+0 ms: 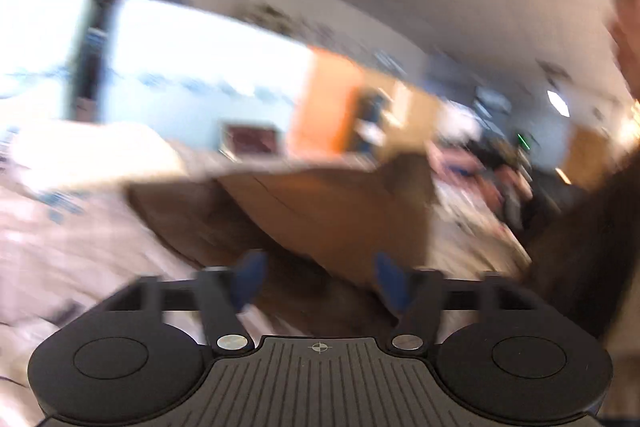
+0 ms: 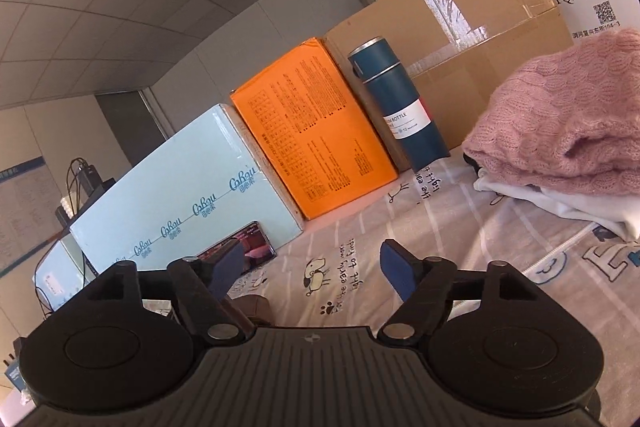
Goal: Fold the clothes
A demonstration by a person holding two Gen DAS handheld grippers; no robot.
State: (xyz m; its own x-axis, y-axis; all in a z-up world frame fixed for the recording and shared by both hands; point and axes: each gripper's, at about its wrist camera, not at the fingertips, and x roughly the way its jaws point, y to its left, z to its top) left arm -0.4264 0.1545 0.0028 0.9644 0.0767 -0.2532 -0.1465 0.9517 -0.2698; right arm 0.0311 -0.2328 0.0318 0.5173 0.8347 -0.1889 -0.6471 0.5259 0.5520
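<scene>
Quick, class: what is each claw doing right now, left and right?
Left claw: open, holding nothing; brown garment lies just beyond it.
Right claw: open, empty, above the printed sheet.

Both cameras sit low over the printed sheet (image 2: pixel 460 211), looking forward along their fingers. Left view, blurred, faces a nearby brown garment (image 1: pixel 328 211); both share the orange box (image 2: pixel 316 131) at twelve o'clock.

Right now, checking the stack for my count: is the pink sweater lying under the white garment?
No, the pink sweater lies on top of the white garment.
</scene>
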